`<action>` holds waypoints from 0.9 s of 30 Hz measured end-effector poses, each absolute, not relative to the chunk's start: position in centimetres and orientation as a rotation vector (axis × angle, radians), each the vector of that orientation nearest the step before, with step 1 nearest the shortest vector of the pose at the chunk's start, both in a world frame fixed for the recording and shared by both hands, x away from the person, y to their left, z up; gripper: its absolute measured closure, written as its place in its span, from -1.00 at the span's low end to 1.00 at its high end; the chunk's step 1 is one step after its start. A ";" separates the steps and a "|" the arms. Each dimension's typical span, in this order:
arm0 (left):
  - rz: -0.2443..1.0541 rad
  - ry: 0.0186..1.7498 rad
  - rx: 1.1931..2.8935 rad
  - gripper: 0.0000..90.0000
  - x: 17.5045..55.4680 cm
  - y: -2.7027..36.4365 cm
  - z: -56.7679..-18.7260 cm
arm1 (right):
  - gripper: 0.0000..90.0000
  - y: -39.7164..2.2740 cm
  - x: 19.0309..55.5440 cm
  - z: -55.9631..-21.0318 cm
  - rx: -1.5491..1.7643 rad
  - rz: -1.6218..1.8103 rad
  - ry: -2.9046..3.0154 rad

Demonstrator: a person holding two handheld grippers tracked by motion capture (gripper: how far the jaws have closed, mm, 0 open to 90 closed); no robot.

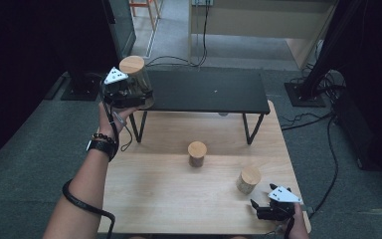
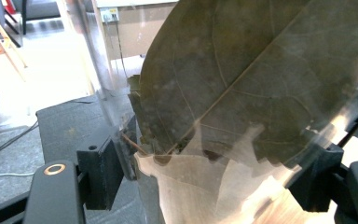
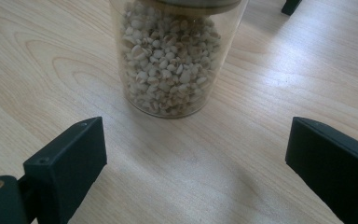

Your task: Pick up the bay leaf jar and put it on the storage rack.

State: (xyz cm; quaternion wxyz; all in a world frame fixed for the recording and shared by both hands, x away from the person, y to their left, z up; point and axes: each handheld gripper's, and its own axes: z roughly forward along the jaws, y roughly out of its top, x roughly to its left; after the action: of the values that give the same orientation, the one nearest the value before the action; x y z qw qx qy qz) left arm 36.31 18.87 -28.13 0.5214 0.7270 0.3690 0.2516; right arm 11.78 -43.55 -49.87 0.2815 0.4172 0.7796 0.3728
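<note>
High view: the left hand-held gripper [image 1: 129, 92] is raised at the left end of the black shelf [image 1: 204, 92] that stands on the far part of the wooden worktop [image 1: 169, 199]; its jaws pinch a clear leaf jar [image 1: 137, 79] with a round wooden lid, held upright above the shelf's left corner. Two smaller jars with wooden lids stand on the worktop: a middle jar [image 1: 197, 154] near the centre, and a grain jar [image 1: 248, 180] toward the front right. The right hand-held gripper [image 1: 258, 208] rests low at the front right edge of the worktop, just beside the grain jar, not touching it, jaws spread. Left gripper view: the leaf jar [image 2: 242, 93] sits very close to the lens, its clear wall showing a large dried brown leaf inside; both black jaws press against the jar's sides near its lower part, so the left hand-held gripper [image 2: 214, 177] is clamped on the jar. The black shelf [image 2: 70, 126] lies behind and below. Right gripper view: the grain jar [image 3: 177, 60] stands upright on the worktop [image 3: 51, 70], full of pale grains, ahead of the right hand-held gripper [image 3: 193, 154]; the two jaws stand wide apart with bare wood between them, the jar beyond their tips and untouched.
</note>
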 end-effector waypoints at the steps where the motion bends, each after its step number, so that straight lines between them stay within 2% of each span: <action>1: 0.603 0.884 1.742 -0.44 36.3 18.9 -28.1 | -0.89 -43.6 11.8 -49.9 1.117 0.998 2.089; 6: 0.580 0.913 1.699 -0.44 37.0 18.9 -28.9 | -0.89 -43.6 11.8 -49.8 1.118 0.999 2.091; 27: 0.606 0.922 1.759 -0.44 40.6 16.3 -28.6 | -0.89 -43.6 11.8 -49.9 1.113 0.999 2.093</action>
State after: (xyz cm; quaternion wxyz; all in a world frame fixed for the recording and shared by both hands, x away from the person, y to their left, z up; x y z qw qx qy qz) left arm 40.59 16.32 -28.61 0.5077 0.7299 0.3824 0.2515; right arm 11.84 -43.58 -49.86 0.2805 0.4154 0.7810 0.3726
